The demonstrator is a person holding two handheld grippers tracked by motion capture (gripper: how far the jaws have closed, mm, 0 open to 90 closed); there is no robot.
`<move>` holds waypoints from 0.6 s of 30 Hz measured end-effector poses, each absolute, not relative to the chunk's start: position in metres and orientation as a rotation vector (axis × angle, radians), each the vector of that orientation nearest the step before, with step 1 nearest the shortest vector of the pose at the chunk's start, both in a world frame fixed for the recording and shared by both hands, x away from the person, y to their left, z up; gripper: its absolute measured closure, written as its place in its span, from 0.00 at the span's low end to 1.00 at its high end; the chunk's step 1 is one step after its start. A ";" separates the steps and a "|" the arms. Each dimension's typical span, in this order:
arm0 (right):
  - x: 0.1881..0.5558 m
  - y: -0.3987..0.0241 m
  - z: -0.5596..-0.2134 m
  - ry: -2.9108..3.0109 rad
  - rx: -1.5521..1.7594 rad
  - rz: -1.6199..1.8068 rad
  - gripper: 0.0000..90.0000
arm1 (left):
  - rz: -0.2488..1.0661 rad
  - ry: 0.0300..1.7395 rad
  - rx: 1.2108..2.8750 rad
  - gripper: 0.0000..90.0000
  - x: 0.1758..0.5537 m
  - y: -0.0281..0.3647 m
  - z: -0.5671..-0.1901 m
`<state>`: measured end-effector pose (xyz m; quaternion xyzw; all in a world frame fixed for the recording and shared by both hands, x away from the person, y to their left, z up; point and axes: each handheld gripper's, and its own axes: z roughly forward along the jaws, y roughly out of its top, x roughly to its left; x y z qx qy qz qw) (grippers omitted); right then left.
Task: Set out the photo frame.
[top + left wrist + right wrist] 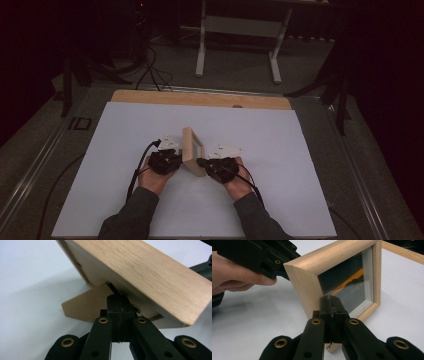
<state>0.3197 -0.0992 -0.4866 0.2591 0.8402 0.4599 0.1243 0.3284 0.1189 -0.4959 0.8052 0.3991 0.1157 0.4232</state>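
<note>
A light wooden picture frame (192, 148) stands upright in the middle of the white tabletop (280, 150). In the left gripper view I see its back (150, 272) and its fold-out stand leg (85, 305). My left gripper (117, 298) is shut, its tip against the back where the leg joins; in the high view the left gripper (172, 157) sits left of the frame. My right gripper (330, 300) is shut, with its tip at the frame's (307, 280) front lower edge by the glass (352, 285). From above, the right gripper (202, 162) is at the frame's near right.
A wooden strip (200, 99) runs along the table's far edge. Beyond it stand a white desk frame (240, 30), dark stands and floor cables (155, 75). The other hand and left gripper (267, 257) show behind the frame in the right gripper view.
</note>
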 end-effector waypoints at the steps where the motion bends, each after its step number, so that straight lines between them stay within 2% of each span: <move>1: 0.320 -0.099 -0.487 2.450 0.753 1.340 1.00 | 0.290 0.999 2.014 0.99 0.329 0.119 -0.496; 18: 0.318 -0.093 -0.488 2.450 0.762 1.350 1.00 | 0.299 0.995 2.022 0.99 0.332 0.120 -0.497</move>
